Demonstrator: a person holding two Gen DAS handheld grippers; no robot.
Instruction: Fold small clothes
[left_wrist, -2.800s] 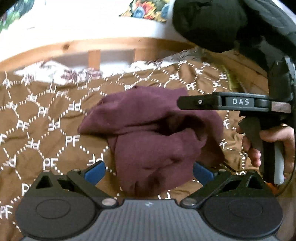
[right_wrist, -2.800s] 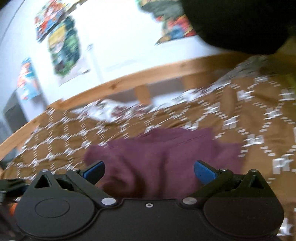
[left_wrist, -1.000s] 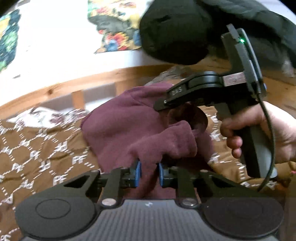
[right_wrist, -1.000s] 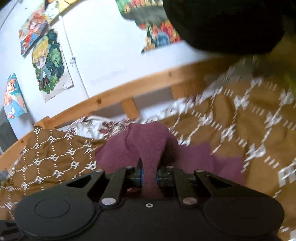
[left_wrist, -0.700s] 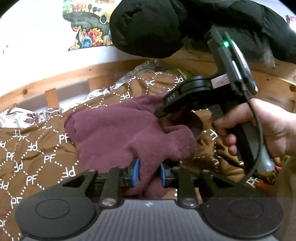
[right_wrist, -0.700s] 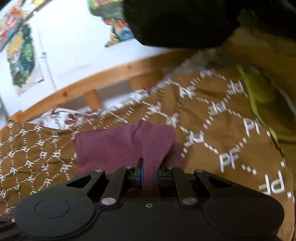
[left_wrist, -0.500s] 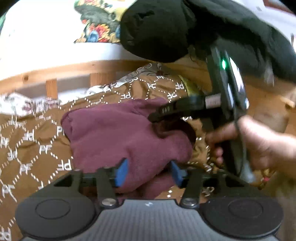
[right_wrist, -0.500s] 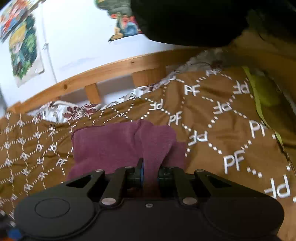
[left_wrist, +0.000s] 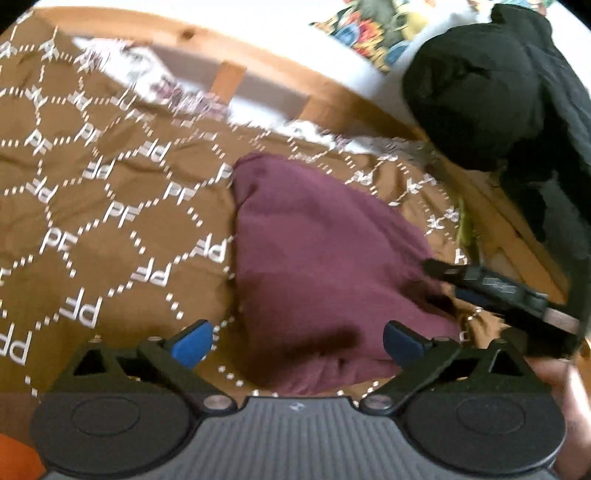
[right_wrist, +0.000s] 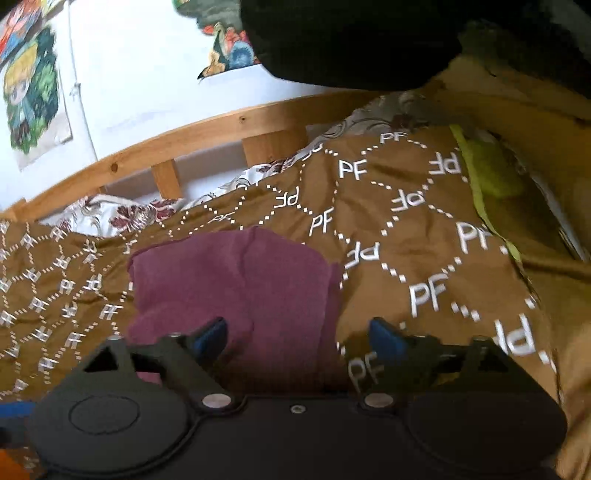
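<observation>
Readable text: only the bedspread monogram

White "PF" letters repeat across the brown bedspread (right_wrist: 424, 229), each inside a dotted white lattice cell, some mirrored or upside down; the same "PF" marks show in the left wrist view, blurred.

Soft daylight, fisheye warp at edges, motion blur esp. left view.

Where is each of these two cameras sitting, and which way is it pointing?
Left wrist: rides on the left gripper, looking forward and down at the maroon garment on the brown blanket; its opening jaws show, plus the right gripper at right.
Right wrist: rides on the right gripper, looking down over the same garment toward the wooden bed rail; only its own opening jaws show.
Shared: garment, blanket, rail, wall posters.
</observation>
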